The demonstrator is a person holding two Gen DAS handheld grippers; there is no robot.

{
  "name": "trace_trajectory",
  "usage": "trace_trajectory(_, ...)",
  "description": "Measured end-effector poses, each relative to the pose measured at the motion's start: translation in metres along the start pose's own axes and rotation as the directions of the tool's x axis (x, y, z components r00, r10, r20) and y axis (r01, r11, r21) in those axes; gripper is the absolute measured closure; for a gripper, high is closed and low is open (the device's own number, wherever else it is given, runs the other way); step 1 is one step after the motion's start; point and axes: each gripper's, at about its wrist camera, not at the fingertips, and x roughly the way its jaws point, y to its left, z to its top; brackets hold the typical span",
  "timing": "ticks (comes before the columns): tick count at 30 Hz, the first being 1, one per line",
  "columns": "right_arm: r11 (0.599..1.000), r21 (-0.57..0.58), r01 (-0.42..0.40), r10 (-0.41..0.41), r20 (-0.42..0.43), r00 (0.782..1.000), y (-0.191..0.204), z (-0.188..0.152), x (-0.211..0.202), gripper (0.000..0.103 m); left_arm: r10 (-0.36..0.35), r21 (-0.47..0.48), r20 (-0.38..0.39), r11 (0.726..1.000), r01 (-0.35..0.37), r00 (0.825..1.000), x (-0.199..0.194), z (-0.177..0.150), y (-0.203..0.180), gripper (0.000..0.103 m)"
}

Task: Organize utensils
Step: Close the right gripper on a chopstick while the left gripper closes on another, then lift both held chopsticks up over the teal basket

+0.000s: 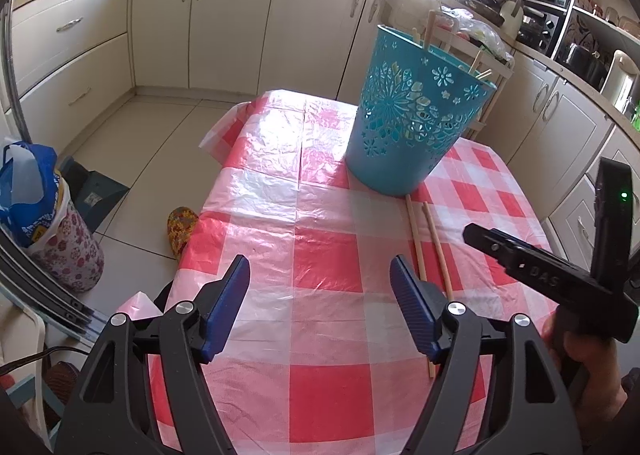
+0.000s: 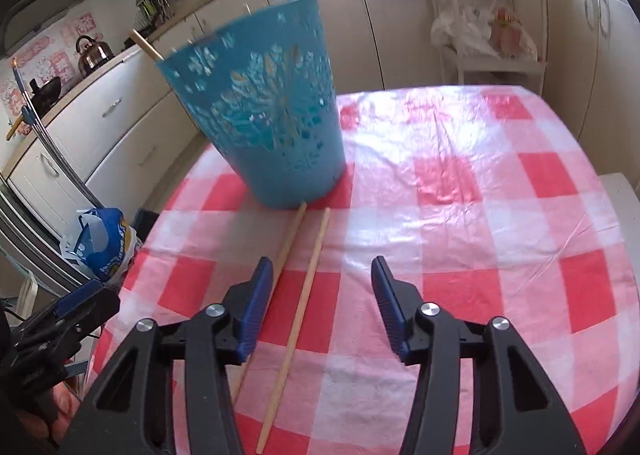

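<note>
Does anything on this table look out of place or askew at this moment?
Yes. Two long wooden sticks lie loose on the red-and-white checked tablecloth, in front of the teal perforated plastic bin, where other sticks already stand. Nothing looks spilled or damaged.

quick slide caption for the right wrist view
Open right gripper above two wooden sticks lying before a teal cut-out plastic basket on the red-checked tablecloth.

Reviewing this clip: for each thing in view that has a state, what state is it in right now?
Left gripper: open, empty, over the tablecloth.
Right gripper: open, one wooden stick between its jaws, not gripped.
Other wooden stick: flat on the tablecloth, beside the left finger.
Teal basket: upright, several sticks standing inside.
Cabinet doors: closed.
</note>
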Motion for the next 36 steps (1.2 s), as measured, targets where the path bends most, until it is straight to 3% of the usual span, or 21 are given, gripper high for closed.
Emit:
trace_trajectory(7,0.996,-0.064,0.056,-0.059,-0.050,0.997,0.010,-0.010,0.026,0.059,0.003,0.037,-0.021,0.999,-0.002,1.000,0.012,0.002,-0.012,0.034)
trace_trajectory(8,0.994,-0.086,0.074,-0.078,-0.047,0.996,0.012,-0.011,0.027,0.064,0.002,0.043,-0.023,0.999,-0.001,1.000,0.014,0.004,-0.015,0.034)
trace_trajectory(9,0.990,-0.113,0.087,-0.093,-0.047,0.995,0.015,-0.012,0.027,0.080,0.001,0.051,-0.024,0.999,0.000,1.000,0.017,0.006,-0.018,0.034)
trace_trajectory(11,0.974,-0.192,0.117,-0.129,-0.053,0.990,0.020,-0.014,0.026,0.094,0.002,0.072,-0.030,0.997,0.000,1.000,0.025,0.011,-0.027,0.033)
trace_trajectory(14,0.970,-0.220,0.105,-0.124,-0.074,0.989,0.014,-0.019,0.018,0.097,-0.002,0.116,-0.042,0.993,0.007,0.999,0.042,0.019,-0.044,0.033)
trace_trajectory(21,0.997,-0.064,0.050,-0.055,-0.083,0.995,-0.032,-0.022,-0.010,0.097,0.039,0.240,-0.095,0.971,-0.015,0.995,0.086,0.027,-0.089,0.034)
trace_trajectory(26,0.995,0.098,-0.035,0.044,-0.091,0.995,-0.060,-0.028,-0.016,0.097,0.082,0.310,-0.115,0.950,-0.042,0.990,0.106,0.024,-0.108,0.034)
trace_trajectory(27,0.991,0.123,-0.050,0.061,-0.092,0.994,-0.063,-0.030,-0.016,0.097,0.086,0.314,-0.119,0.948,-0.045,0.989,0.109,0.024,-0.109,0.037)
trace_trajectory(29,0.983,0.163,-0.079,0.095,-0.094,0.991,-0.069,-0.035,-0.017,0.097,0.082,0.327,-0.136,0.945,-0.034,0.987,0.115,0.023,-0.111,0.055)
trace_trajectory(31,0.976,0.194,-0.103,0.123,-0.094,0.988,-0.072,-0.039,-0.017,0.097,0.051,0.335,-0.130,0.942,-0.004,0.990,0.117,0.021,-0.113,0.081)
trace_trajectory(33,0.967,0.221,-0.129,0.150,-0.082,0.985,-0.075,-0.041,-0.020,0.097,0.025,0.362,-0.135,0.932,0.026,0.990,0.117,0.019,-0.118,0.097)
trace_trajectory(36,0.955,0.245,-0.168,0.185,-0.051,0.981,-0.071,-0.041,-0.029,0.097,-0.010,0.343,-0.153,0.937,0.063,0.988,0.112,0.017,-0.114,0.098)
